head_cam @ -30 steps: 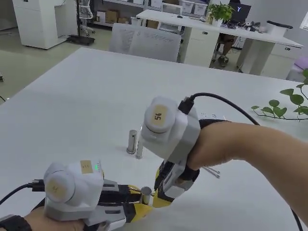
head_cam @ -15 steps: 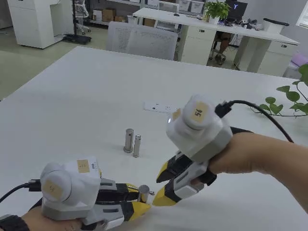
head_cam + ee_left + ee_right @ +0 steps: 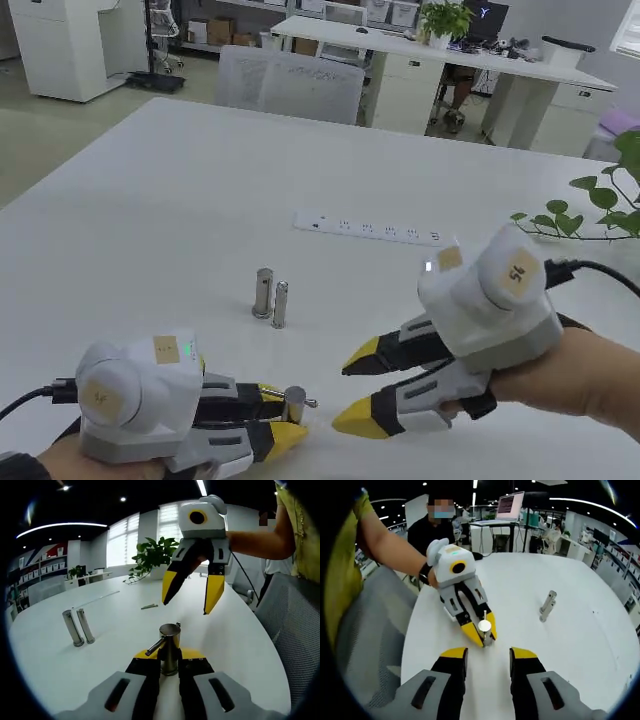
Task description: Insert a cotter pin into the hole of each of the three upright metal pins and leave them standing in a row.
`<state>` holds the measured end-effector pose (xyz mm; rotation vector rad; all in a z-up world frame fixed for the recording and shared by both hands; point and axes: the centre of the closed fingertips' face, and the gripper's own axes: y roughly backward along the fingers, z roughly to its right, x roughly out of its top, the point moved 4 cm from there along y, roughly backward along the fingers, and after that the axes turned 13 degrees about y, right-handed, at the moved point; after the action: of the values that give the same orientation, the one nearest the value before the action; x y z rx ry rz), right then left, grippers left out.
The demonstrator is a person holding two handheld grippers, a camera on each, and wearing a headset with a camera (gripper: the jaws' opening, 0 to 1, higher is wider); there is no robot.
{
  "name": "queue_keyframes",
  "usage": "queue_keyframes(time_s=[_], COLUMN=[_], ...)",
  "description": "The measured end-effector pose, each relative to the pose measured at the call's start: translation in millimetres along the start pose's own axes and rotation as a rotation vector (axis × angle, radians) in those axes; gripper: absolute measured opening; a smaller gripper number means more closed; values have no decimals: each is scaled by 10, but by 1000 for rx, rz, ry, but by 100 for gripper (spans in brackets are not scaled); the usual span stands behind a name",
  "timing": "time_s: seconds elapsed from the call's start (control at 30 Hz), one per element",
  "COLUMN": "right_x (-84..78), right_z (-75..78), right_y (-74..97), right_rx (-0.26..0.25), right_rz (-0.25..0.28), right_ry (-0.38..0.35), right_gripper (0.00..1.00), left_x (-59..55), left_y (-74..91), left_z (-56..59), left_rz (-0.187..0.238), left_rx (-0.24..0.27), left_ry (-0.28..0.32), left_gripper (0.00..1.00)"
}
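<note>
My left gripper (image 3: 283, 412) is shut on a short steel pin (image 3: 293, 402) that stands upright on the white table (image 3: 180, 180). A cotter pin (image 3: 156, 645) sticks sideways through the hole near its top. To the right of it my right gripper (image 3: 352, 392) is open and holds nothing, a short way off from the pin. In the left gripper view the right gripper (image 3: 190, 596) hangs open beyond the held pin (image 3: 170, 647). Two more upright pins (image 3: 271, 296) stand close together farther back on the table. The right gripper view has the same pair (image 3: 547, 606).
A white power strip (image 3: 375, 230) lies across the table's middle. At the right edge hangs a leafy plant (image 3: 600, 200). Loose cotter pins (image 3: 149, 607) lie on the table past the pins. A chair (image 3: 290, 85) and desks stand behind the far edge.
My right gripper has drawn back to the right, away from the held pin, and stands open. The cotter pin stays in the pin. My left gripper has kept its hold.
</note>
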<state>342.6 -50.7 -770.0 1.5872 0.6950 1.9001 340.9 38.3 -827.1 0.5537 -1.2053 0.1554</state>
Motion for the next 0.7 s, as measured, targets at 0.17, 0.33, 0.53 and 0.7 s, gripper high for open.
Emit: queue_keyframes(time_s=[0.17, 0.33, 0.53, 0.7], right_x=[-48, -107, -148, -173], right_z=[-50, -104, -155, -175], right_y=[98, 181, 296, 366], right_rx=[-41, -70, -109, -143], right_rz=[45, 81, 139, 197], right_ry=[-16, -38, -80, -122], right_gripper=[39, 43, 46, 53], left_x=[5, 8, 11, 13], left_y=[0, 2, 8, 13], left_z=[3, 3, 8, 12], left_rz=[0, 1, 4, 7], left_rx=[-1, -3, -2, -3], left_ry=[-3, -5, -7, -9], left_gripper=[11, 11, 11, 10])
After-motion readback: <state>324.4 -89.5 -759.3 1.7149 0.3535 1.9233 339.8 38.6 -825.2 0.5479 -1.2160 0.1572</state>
